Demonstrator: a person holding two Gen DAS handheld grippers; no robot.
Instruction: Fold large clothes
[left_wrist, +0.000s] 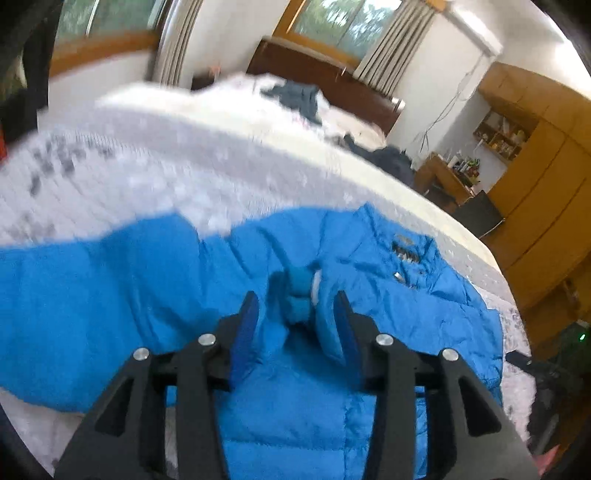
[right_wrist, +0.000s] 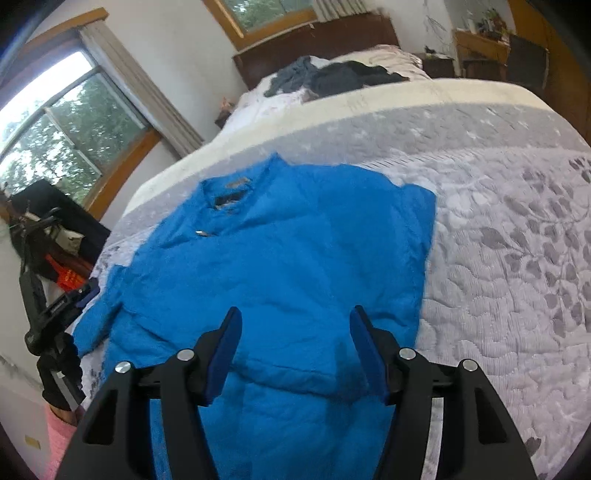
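A bright blue puffer jacket (right_wrist: 288, 258) lies spread on the bed, collar (right_wrist: 229, 190) toward the headboard. In the left wrist view my left gripper (left_wrist: 296, 306) is shut on the jacket's bunched sleeve, whose knit cuff (left_wrist: 300, 291) sticks out just past the fingertips; blue fabric fills the gap between the pads. The jacket's collar and label (left_wrist: 406, 253) lie ahead to the right. My right gripper (right_wrist: 295, 323) hovers open over the jacket's lower half, with nothing between its fingers. My left gripper (right_wrist: 55, 314) also shows at the bed's left edge beside the sleeve (right_wrist: 96, 325).
The bed wears a grey leaf-patterned quilt (right_wrist: 498, 258). Dark clothes (right_wrist: 332, 79) are piled near the wooden headboard (right_wrist: 317, 37). A window (right_wrist: 55, 122) is on the left wall. Wooden cabinets (left_wrist: 535, 184) and a cluttered desk (left_wrist: 450, 173) stand to the right of the bed.
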